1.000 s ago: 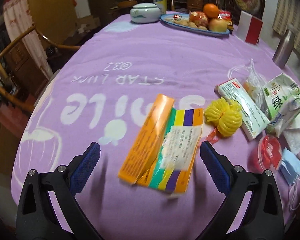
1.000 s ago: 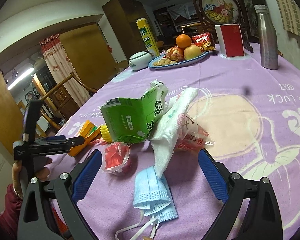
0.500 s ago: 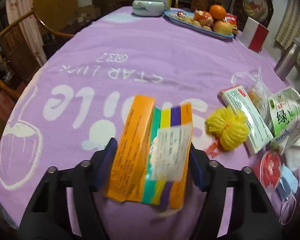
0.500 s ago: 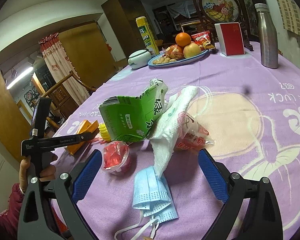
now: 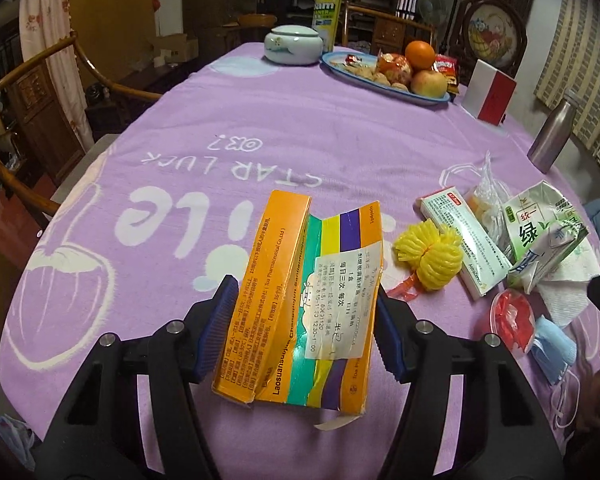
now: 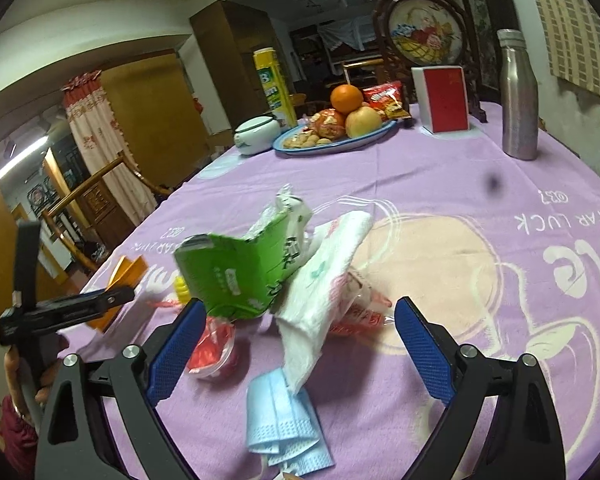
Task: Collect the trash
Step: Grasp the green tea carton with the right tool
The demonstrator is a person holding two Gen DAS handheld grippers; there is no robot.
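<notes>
My left gripper [image 5: 302, 330] is shut on a flattened orange medicine box [image 5: 304, 300] with green, yellow and purple stripes and holds it lifted off the purple tablecloth; the box also shows in the right wrist view [image 6: 126, 276]. My right gripper [image 6: 300, 344] is open and empty, low over a trash pile: a crushed green drink carton [image 6: 240, 272], a white paper towel [image 6: 324, 280], a blue face mask [image 6: 284, 420], a red plastic cup [image 6: 214, 346] and a clear wrapper [image 6: 360, 312]. A yellow mesh net [image 5: 430, 254] and a white-green box [image 5: 464, 240] lie beside the pile.
A blue fruit plate [image 6: 336, 138], a white lidded bowl [image 6: 256, 134], a yellow-green can [image 6: 272, 84], a red-white box [image 6: 444, 98] and a steel bottle [image 6: 518, 96] stand at the far end. Wooden chairs [image 5: 32, 92] stand at the left edge.
My left gripper closed on the orange medicine box and lifted it off the cloth. My right gripper moved forward and lower toward the trash pile, still open.
</notes>
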